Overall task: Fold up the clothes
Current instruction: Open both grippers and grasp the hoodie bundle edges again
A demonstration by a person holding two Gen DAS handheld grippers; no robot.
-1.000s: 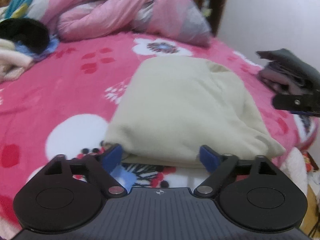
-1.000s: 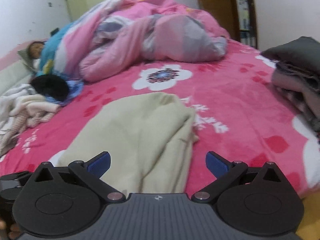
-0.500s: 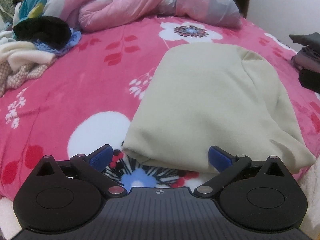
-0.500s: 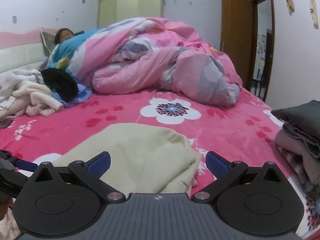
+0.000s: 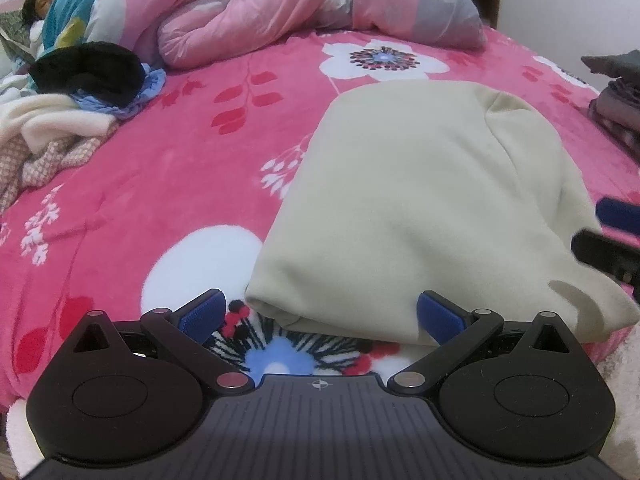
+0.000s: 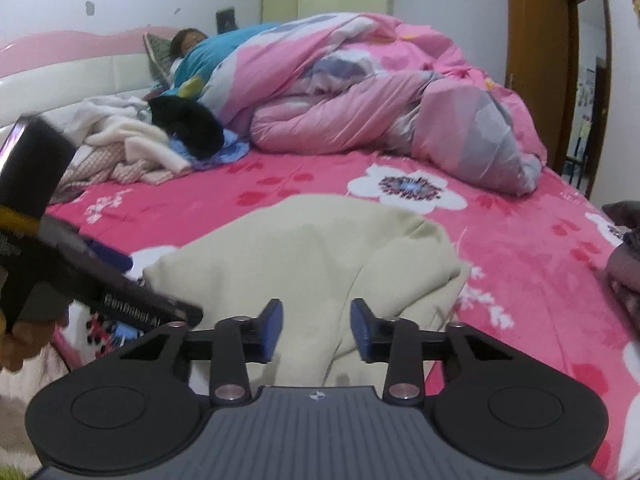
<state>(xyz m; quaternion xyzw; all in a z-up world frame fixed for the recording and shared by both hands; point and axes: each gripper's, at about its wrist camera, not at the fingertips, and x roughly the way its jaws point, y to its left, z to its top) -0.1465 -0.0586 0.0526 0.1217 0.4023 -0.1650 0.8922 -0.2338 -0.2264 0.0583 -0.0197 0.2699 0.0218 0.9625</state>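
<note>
Facing only right wrist: wooden door (image 6: 538, 60).

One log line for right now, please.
step: fold | item: folded cream fleece garment on pink floral blanket | left tool: open at near edge | right tool: closing over garment

The right gripper (image 6: 316, 330), spread wide a second ago, has narrowed sharply and its jaws are closing, the near edge of the cream garment (image 6: 320, 264) between its blue pads. The left gripper (image 5: 318, 316) has tilted: the garment now sits lower and more central in its view.
</note>
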